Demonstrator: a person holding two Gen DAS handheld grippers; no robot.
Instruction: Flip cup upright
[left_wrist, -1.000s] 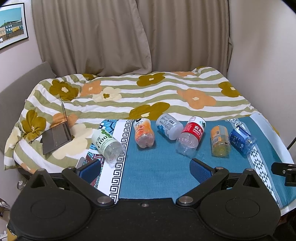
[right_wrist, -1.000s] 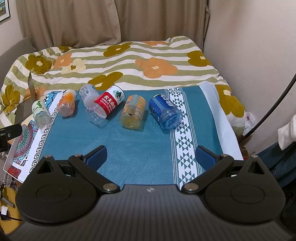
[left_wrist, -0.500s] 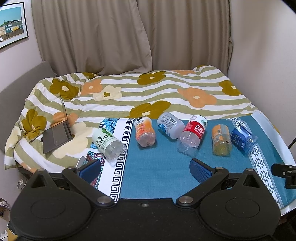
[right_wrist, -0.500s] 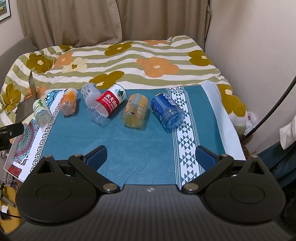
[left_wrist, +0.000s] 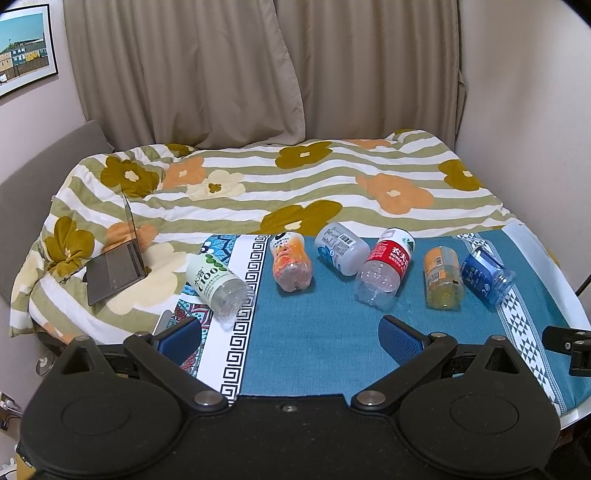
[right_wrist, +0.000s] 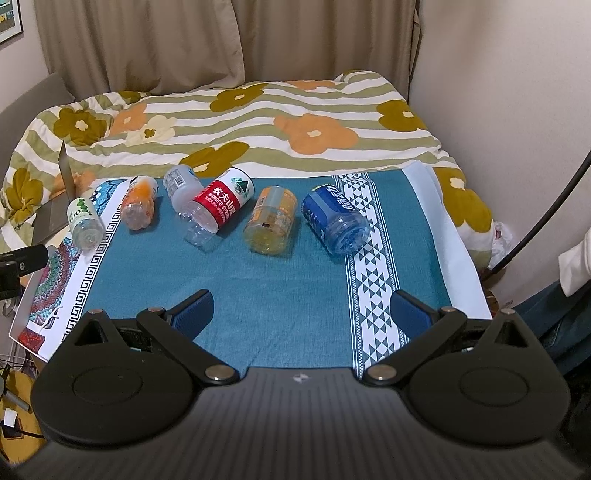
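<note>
Drawn slightly nearer over the last second, with the row sitting a touch lower in both views. Left claw (left_wrist: 290, 332) spread wide, empty; right claw (right_wrist: 301, 308) likewise wide, empty. Six cut-bottle cups lying on their sides across the blue cloth (right_wrist: 280, 288) on the tabletop, among them the green-label cup (left_wrist: 218, 282), red-label cup (left_wrist: 384, 269) and blue cup (right_wrist: 334, 219) (open ends probably facing away). None gripped, none yet upright; approach only beginning.
</note>
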